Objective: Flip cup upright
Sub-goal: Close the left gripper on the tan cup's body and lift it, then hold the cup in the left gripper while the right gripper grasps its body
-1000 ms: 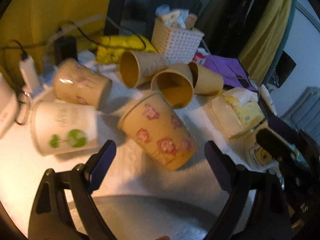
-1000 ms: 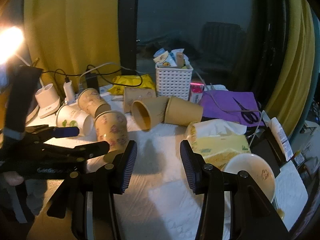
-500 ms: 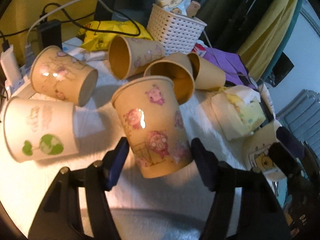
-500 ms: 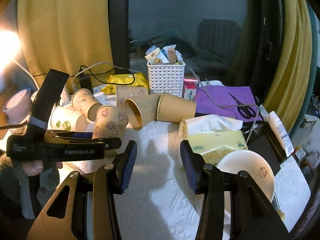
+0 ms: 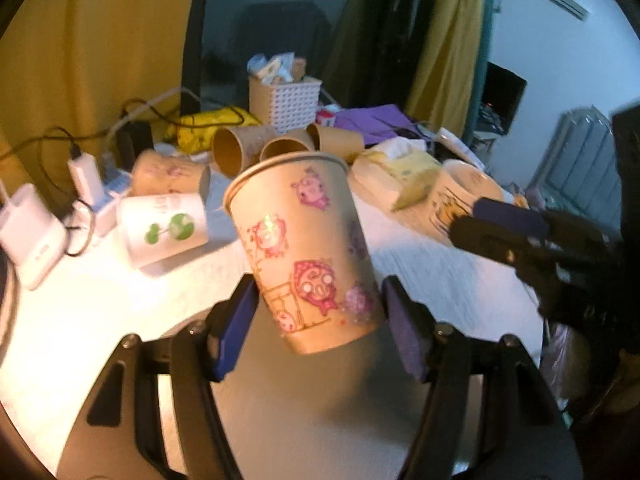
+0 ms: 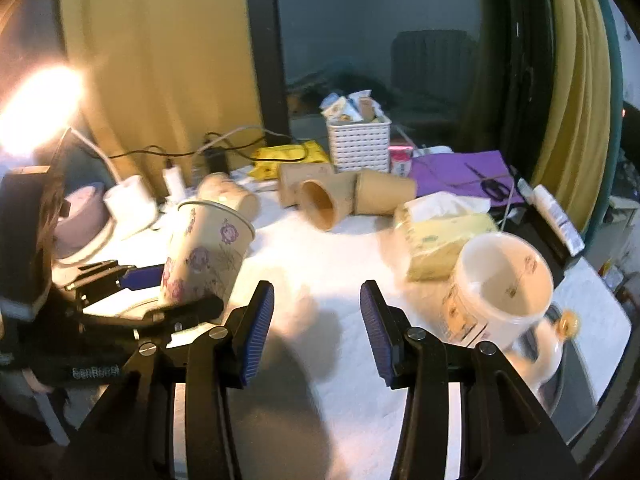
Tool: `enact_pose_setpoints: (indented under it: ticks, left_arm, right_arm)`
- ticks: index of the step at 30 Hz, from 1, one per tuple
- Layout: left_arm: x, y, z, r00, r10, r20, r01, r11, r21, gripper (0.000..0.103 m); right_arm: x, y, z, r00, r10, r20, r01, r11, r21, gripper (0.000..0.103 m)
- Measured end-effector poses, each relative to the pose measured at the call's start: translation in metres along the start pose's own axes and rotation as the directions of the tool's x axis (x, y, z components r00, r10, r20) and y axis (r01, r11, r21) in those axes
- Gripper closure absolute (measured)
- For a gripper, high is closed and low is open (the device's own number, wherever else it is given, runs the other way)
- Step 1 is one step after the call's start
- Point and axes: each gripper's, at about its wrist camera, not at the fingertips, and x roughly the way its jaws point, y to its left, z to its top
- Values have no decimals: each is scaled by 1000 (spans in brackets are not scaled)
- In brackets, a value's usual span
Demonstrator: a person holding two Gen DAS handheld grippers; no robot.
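My left gripper (image 5: 316, 320) is shut on a paper cup with pink pig pictures (image 5: 304, 240). It holds the cup near its base, nearly upright with the mouth up, above the white table. The same cup (image 6: 204, 256) and the left gripper (image 6: 160, 292) show at the left in the right wrist view. My right gripper (image 6: 316, 328) is open and empty over the white cloth, to the right of the held cup.
Several paper cups (image 5: 240, 152) lie on their sides behind, with a white cup with green print (image 5: 164, 228). A white basket (image 6: 358, 144), a tissue pack (image 6: 444, 232), a white mug (image 6: 500, 288), chargers (image 5: 32, 236) and cables stand around.
My left gripper closed on the pig cup, lifted it off the table and turned it from lying on its side to nearly upright. My right gripper stayed open.
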Motion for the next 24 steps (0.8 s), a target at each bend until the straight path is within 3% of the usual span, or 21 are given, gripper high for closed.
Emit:
enact_pose_setpoints:
  ticks: [3, 6, 12, 16, 17, 24]
  left_arm:
    - [-25, -3, -21, 1000, 13, 26, -14, 999, 45, 38]
    - [-49, -8, -41, 998, 31, 60, -37, 993, 108, 38]
    - [-87, -15, -85, 990, 24, 141, -55, 974, 219, 38]
    - [-109, -21, -106, 981, -24, 193, -30, 962, 272, 38]
    - [-112, -22, -110, 977, -42, 207, -18, 960, 280, 38]
    - [-130, -30, -128, 963, -84, 256, -2, 948, 319, 38]
  right_arm:
    - [-14, 19, -10, 1000, 31, 2, -31, 1000, 2, 54]
    - [-29, 41, -20, 995, 98, 4, -98, 995, 2, 34]
    - [-54, 73, -43, 974, 225, 17, -226, 973, 49, 33]
    - [-65, 88, -58, 944, 329, 18, -329, 938, 105, 33]
    - [-67, 94, -62, 928, 372, 13, -371, 921, 117, 33]
    - [-74, 109, -66, 922, 388, 17, -385, 909, 159, 32]
